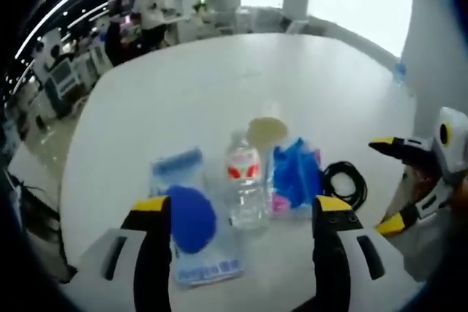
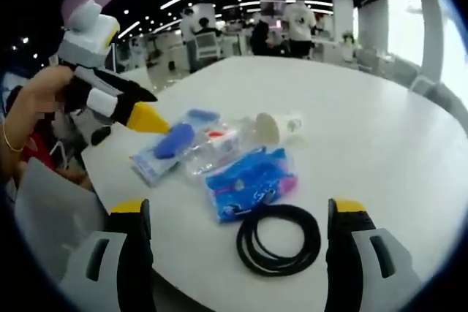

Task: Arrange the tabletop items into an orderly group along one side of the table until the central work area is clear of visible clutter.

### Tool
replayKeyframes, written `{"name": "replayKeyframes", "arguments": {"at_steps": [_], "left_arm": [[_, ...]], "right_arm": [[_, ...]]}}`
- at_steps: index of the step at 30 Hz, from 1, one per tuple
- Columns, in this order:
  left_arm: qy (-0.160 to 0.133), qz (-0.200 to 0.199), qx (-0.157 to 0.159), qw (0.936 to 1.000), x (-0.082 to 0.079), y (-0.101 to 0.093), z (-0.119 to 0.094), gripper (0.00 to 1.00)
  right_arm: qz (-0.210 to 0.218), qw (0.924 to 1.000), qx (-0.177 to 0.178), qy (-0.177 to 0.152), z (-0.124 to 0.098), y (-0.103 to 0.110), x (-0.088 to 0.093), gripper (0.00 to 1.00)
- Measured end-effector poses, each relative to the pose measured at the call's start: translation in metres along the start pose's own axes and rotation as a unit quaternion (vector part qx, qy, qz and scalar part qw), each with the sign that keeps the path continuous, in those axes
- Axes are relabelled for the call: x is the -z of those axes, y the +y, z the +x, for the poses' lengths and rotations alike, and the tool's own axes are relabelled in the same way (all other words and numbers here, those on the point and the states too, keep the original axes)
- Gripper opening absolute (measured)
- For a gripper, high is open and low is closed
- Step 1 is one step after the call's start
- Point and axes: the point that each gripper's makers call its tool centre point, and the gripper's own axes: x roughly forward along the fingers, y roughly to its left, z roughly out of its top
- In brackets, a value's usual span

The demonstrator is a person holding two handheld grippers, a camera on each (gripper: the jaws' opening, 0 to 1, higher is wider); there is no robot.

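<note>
Hovering with both the left hand-held gripper and right hand-held gripper released, grasping nothing; risking rolling the lying water bottle off the counter edge if nudged; possibly snagging the black cable coil.

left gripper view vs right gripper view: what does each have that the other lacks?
Left gripper view alone: the right tongs coming in from the right, jaws apart and empty.

Right gripper view alone: the left tongs coming in from the left, held by a hand with a bracelet, and the black cable coil seen whole.

Both: the white table, the water bottle, the blue packet, the clear pouch with a blue disc, the pale round cup and people in the background.
</note>
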Motion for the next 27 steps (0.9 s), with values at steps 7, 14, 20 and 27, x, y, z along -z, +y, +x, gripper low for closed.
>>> {"name": "replayKeyframes", "arguments": {"at_steps": [7, 14, 20, 27], "left_arm": [[0.017, 0.026, 0.001, 0.9995, -0.013, -0.004, 0.014, 0.73], [0.044, 0.033, 0.012, 0.9984, -0.012, -0.006, 0.033, 0.74], [0.065, 0.015, 0.024, 0.9975, -0.008, -0.011, 0.049, 0.72], [0.074, 0.000, 0.038, 0.9965, -0.012, -0.013, 0.068, 0.67]], "right_arm": [[-0.003, 1.0000, 0.001, 0.005, 0.000, -0.001, 0.002, 1.00], [-0.001, 1.0000, -0.007, 0.006, 0.001, 0.001, 0.003, 1.00], [0.001, 0.9999, -0.007, 0.013, 0.001, 0.000, 0.006, 1.00], [-0.005, 0.9999, 0.001, 0.015, 0.002, -0.004, 0.006, 1.00]]}}
